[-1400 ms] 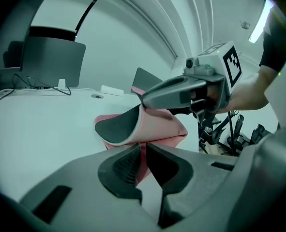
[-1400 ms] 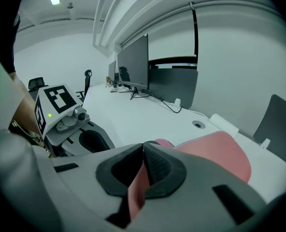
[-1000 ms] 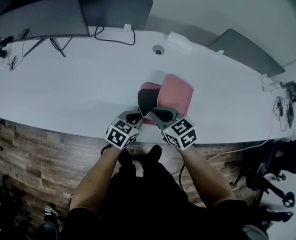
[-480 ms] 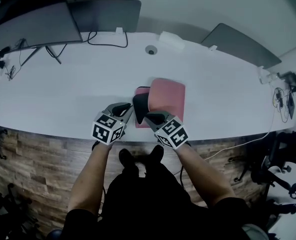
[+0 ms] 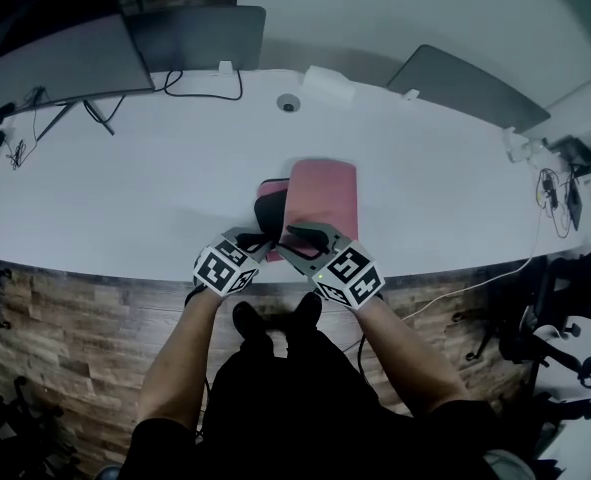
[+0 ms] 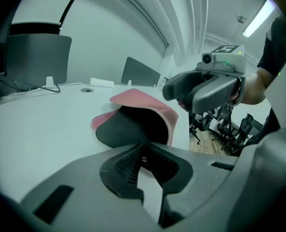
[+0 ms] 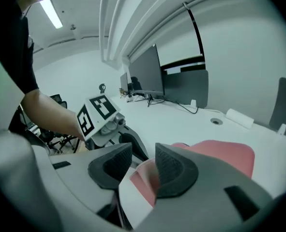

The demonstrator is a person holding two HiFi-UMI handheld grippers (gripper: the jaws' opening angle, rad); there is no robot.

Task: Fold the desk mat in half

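The pink desk mat lies doubled over on the white table near its front edge. Its black underside curls up at the left. My left gripper is shut on the mat's near left edge, and a sliver of pink shows between its pads. My right gripper stands just to the right of it. Its jaws have just been opening. The pink edge still lies between its parted pads, loose.
Two dark monitors with cables stand at the back left. A grey panel leans at the back right. A white box and a cable hole lie behind the mat. Office chairs stand at the right, beyond the table's edge.
The right gripper's jaws have come apart and no longer pinch the mat. The upper pink layer has settled squarer over the lower one. The left gripper went left, then came back.
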